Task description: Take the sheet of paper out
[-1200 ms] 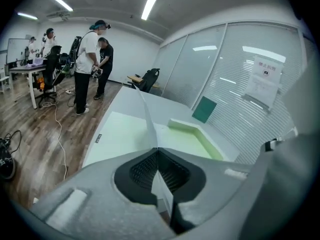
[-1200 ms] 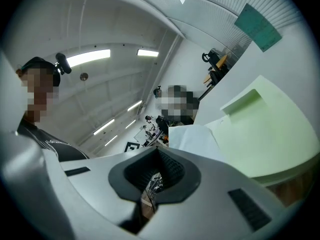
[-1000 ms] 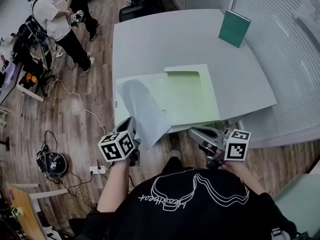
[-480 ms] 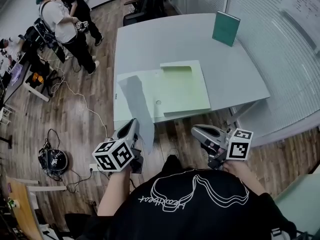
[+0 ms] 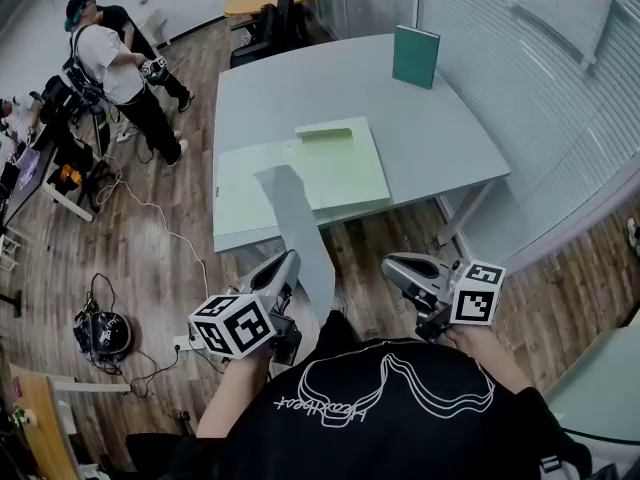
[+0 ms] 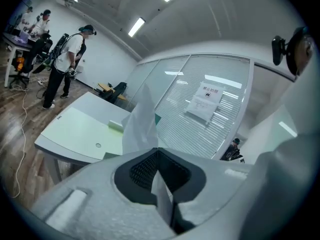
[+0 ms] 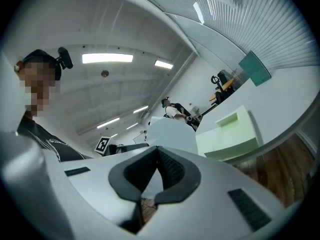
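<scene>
Both of our grippers have drawn back from the table edge since a second ago, and the sheet of paper (image 5: 300, 223) has come away with the left one, so that it now hangs over the wooden floor in front of us. Nearest to us, the left gripper (image 5: 290, 258) has its dark ribbed pads pressed together on the near edge of that thin white sheet, which bends upward from the jaws in the left gripper view (image 6: 140, 119). Our right gripper (image 5: 388, 263) is level beside it, jaws closed on each other with nothing between them. Beyond them stands the smooth grey table (image 5: 440, 138). On its near part lies a flat pale-green folder (image 5: 345, 163), rectangular, with a shallow notch cut in its far edge; we see nothing inside it, and the sheet is outside it. Farther back a thin teal book (image 5: 415, 56) stands upright. Well off to the left, two people (image 5: 110, 58) stand on the floor.
</scene>
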### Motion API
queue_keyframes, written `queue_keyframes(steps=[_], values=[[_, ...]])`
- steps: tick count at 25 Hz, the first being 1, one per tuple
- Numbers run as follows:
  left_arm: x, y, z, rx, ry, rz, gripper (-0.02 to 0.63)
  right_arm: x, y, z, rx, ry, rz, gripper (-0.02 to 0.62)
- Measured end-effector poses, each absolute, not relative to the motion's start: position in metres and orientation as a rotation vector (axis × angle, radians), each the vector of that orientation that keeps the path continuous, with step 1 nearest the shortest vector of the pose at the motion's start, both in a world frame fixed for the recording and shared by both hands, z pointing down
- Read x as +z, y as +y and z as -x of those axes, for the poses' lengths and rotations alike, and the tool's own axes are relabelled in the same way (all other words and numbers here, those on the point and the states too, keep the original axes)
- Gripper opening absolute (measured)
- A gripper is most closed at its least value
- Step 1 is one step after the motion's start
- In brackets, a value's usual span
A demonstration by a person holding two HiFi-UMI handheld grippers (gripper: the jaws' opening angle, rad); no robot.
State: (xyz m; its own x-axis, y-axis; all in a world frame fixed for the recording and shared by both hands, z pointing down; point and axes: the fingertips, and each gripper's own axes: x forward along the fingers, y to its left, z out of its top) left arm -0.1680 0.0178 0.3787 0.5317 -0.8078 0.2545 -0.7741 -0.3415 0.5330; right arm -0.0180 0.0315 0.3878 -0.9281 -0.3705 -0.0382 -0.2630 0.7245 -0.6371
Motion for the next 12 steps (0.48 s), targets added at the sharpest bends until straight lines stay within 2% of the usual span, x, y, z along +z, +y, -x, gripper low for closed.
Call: queue_keyframes(steps=[12], values=[[0.365, 0.065, 0.116, -0.157, -1.102, -2.272, 0.014, 0.383, 0.073, -0.005, -0.956, 2.761, 0.515, 0.009]])
